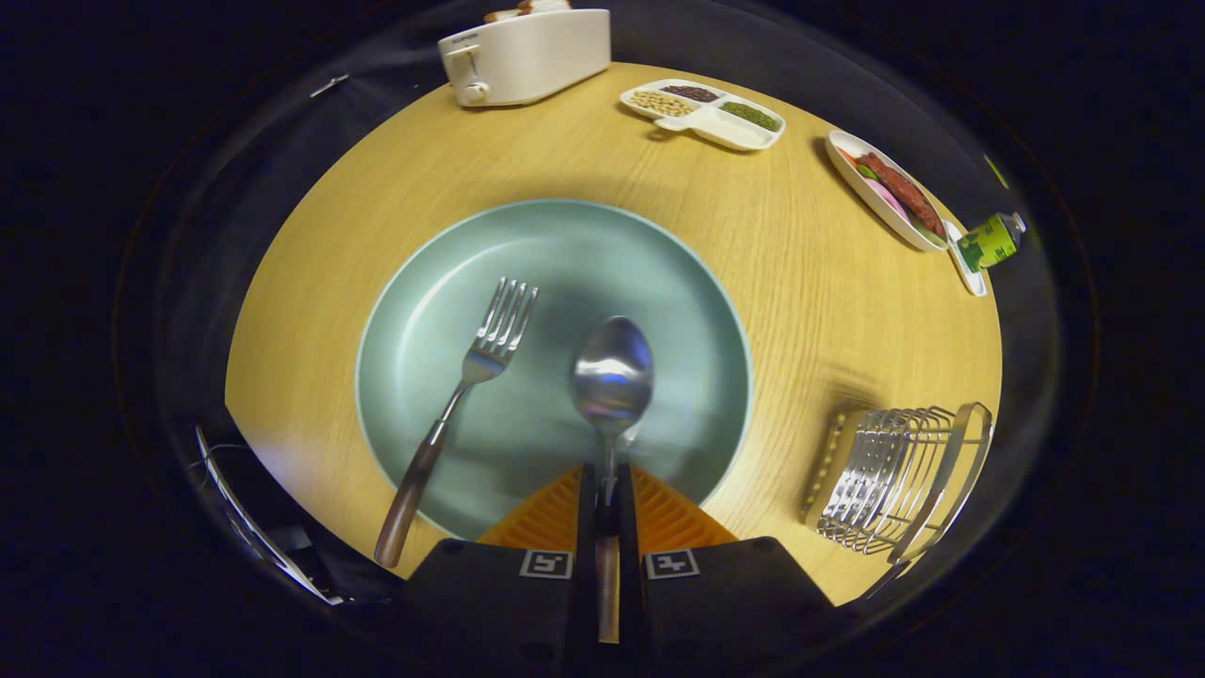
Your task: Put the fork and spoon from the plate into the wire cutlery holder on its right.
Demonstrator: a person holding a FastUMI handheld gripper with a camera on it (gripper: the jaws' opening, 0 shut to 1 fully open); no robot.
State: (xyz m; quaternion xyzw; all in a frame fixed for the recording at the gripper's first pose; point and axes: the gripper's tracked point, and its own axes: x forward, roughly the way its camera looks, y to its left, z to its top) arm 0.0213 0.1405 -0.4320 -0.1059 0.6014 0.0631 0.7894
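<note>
We see the hand-held gripper (607, 490) closed narrow on the stem of the shiny steel spoon with a wooden handle (612, 377); both fingers press on the stem, one on each side, and the wooden handle end runs back between them. The spoon's bowl sits just ahead of the fingertips, over the round pale-green plate (565, 235); we cannot tell whether the bowl touches the plate or is lifted a bit.

The steel fork with a dark wooden handle (461, 395) lies on the plate to the left of the spoon, tines pointing away from us, handle end sticking out past the plate rim over the round light-wood worktop (810, 282).

The silver wire cutlery holder (890, 476) stands on the worktop to the right of the plate, apart from it.

Beyond the plate we note a white toaster (522, 56) at the far worktop edge, a white divided dish with beans and grains (706, 115) to its right, then an oval white dish with red and pink food (890, 188), and just beside that a green can (988, 242) lying on its side.
</note>
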